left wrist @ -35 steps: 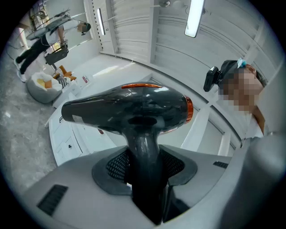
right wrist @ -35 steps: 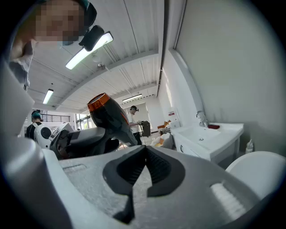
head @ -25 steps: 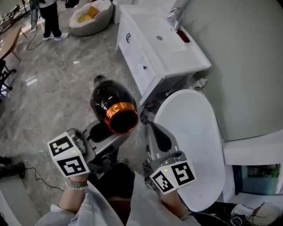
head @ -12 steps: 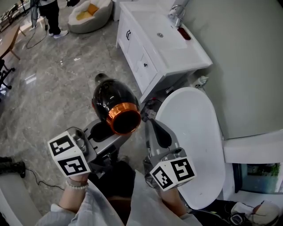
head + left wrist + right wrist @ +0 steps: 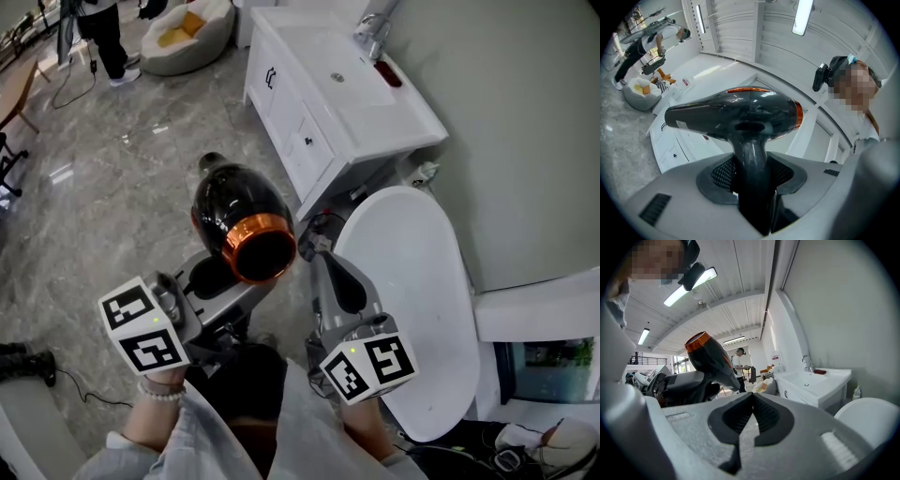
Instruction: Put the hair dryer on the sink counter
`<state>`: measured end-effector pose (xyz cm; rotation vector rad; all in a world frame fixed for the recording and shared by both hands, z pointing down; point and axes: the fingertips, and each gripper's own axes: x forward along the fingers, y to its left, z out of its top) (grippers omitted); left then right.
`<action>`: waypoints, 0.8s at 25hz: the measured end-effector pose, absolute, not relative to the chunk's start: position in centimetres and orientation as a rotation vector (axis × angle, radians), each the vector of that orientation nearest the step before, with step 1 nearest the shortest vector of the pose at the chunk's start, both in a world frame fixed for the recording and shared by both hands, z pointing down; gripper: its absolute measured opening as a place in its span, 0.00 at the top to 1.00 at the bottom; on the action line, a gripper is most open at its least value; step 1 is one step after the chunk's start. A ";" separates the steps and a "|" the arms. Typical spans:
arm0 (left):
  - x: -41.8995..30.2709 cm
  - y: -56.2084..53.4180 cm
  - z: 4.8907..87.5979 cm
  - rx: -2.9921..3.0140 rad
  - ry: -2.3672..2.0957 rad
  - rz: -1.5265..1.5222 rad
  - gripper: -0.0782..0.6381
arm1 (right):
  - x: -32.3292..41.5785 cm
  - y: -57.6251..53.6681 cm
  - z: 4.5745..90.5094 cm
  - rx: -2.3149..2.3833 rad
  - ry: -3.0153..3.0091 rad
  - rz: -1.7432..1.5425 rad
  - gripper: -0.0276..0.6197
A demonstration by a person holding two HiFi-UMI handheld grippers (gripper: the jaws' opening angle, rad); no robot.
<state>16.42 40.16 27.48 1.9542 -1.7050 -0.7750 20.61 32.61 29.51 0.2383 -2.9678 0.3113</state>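
A glossy black hair dryer [image 5: 234, 214] with an orange ring at its back end stands up out of my left gripper [image 5: 214, 281], whose jaws are shut on its handle [image 5: 751, 178]. Its nozzle points toward the white sink counter [image 5: 398, 122] further ahead, well short of it. The same hair dryer [image 5: 710, 359] shows at the left in the right gripper view. My right gripper [image 5: 330, 272] is beside it on the right, shut and empty, the pads [image 5: 751, 420] meeting. The sink counter [image 5: 820, 380] shows at the right there.
A faucet [image 5: 372, 33] and a red item [image 5: 390, 75] sit at the counter's far end. A white bathtub [image 5: 412, 309] lies below my right gripper. A beanbag [image 5: 187, 33] and a standing person [image 5: 103, 37] are far off on the marble floor.
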 end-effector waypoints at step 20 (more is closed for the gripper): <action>12.3 39.8 28.3 1.946 -1.712 -0.773 0.64 | 17.4 31.7 30.4 0.275 -2.967 0.320 0.96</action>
